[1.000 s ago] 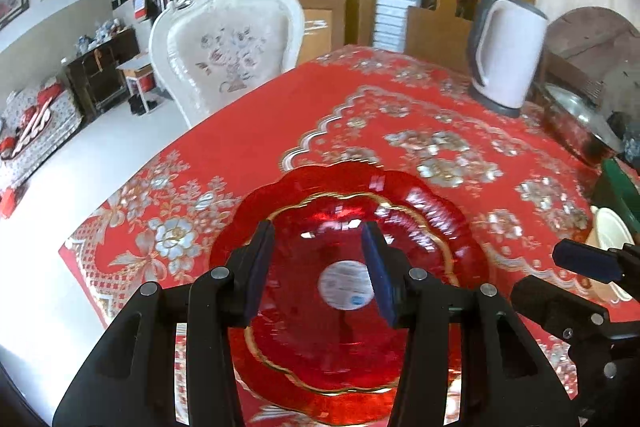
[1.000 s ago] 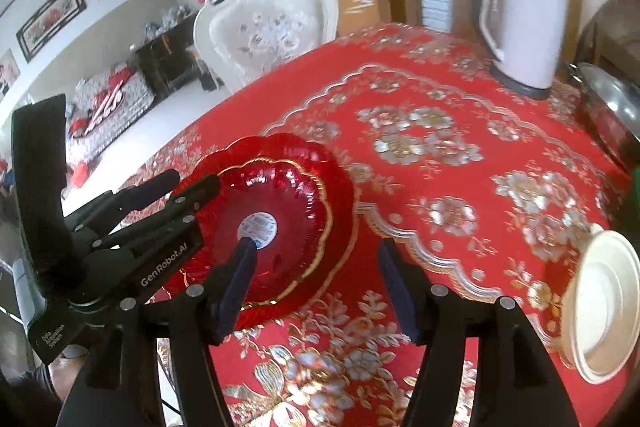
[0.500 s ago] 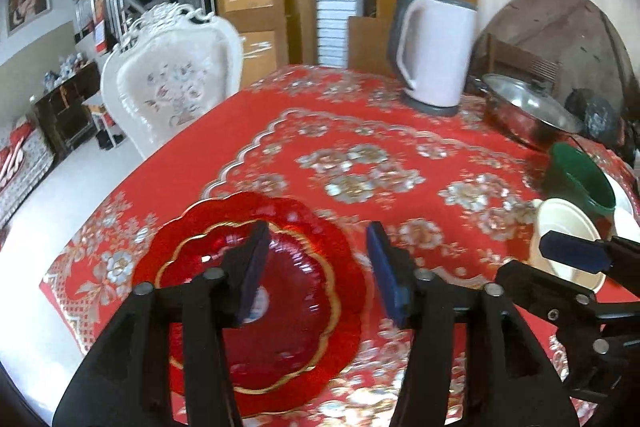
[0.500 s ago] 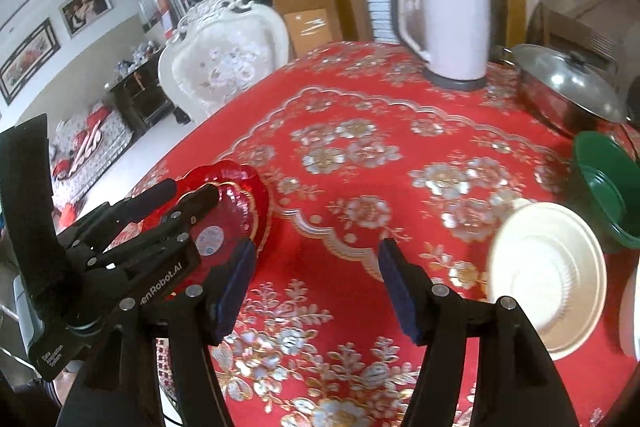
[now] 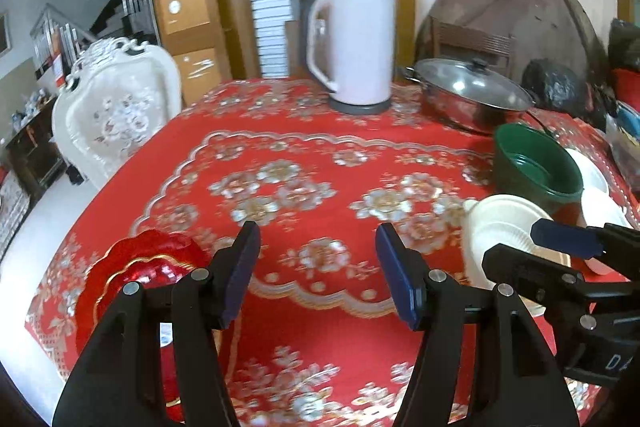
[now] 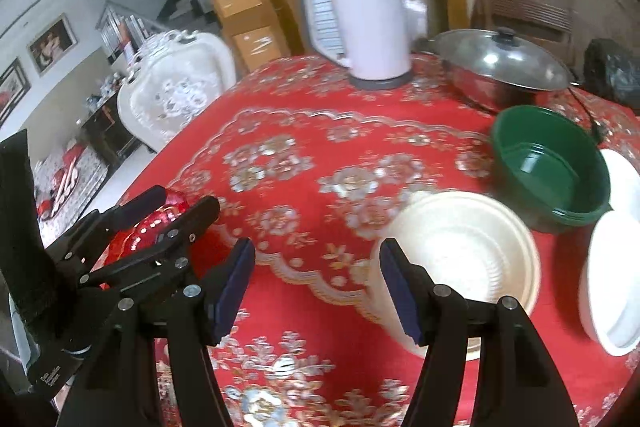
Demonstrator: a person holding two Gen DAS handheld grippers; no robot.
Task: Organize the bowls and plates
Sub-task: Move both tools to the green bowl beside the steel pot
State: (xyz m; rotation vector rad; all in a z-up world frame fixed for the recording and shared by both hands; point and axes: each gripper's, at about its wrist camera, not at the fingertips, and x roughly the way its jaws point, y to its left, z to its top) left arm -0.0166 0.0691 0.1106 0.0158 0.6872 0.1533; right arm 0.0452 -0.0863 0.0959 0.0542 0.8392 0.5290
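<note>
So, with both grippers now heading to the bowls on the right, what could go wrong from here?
1. The cream ribbed plastic bowl sits close beside the dark green plastic bowl; a grab by the open right gripper could knock the green one.
2. The two grippers travel close together, so the left gripper might bump the right.
3. The red scalloped glass plate lies near the table edge.
</note>
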